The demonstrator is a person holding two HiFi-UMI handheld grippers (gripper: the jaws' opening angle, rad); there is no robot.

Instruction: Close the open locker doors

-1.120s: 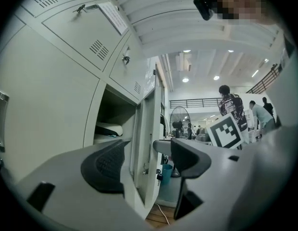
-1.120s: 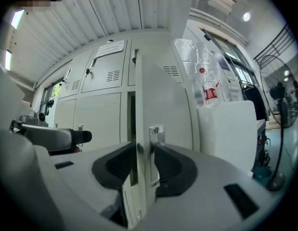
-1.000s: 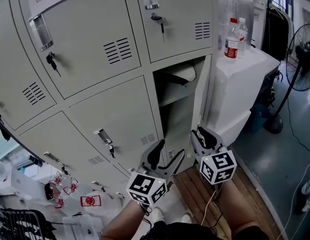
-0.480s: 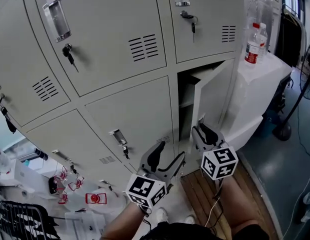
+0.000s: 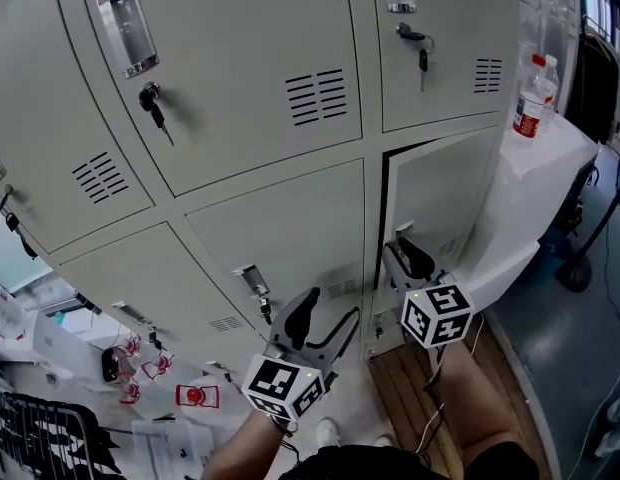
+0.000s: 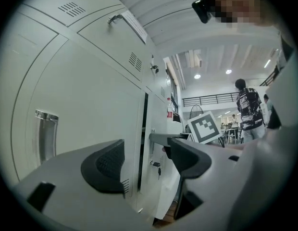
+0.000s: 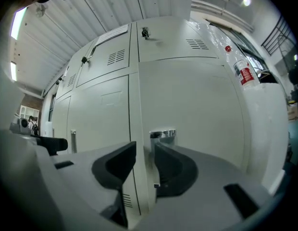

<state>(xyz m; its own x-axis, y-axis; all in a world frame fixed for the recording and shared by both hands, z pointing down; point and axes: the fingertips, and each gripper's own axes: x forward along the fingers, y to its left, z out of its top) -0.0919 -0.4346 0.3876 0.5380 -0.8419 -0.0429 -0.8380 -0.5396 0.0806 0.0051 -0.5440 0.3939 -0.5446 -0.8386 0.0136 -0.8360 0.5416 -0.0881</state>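
Observation:
A bank of grey lockers fills the head view. The lower right locker door stands almost shut, with a thin dark gap along its left edge. My right gripper is at that free edge, just below the door's chrome handle. Its jaws stand a little apart and hold nothing. In the right gripper view, the right gripper points straight at the door. My left gripper hangs open and empty in front of the neighbouring shut door. The left gripper view shows the left gripper and the gap beside the door.
A water bottle stands on a white cabinet right of the lockers. A fan stand is at the far right. Keys hang in several locks. A wooden platform lies underfoot, with clutter at lower left. A person stands far off.
The lower right door has swung from wide open to almost shut. My right gripper stayed at its free edge and moved in with it; the left gripper moved along beside it.

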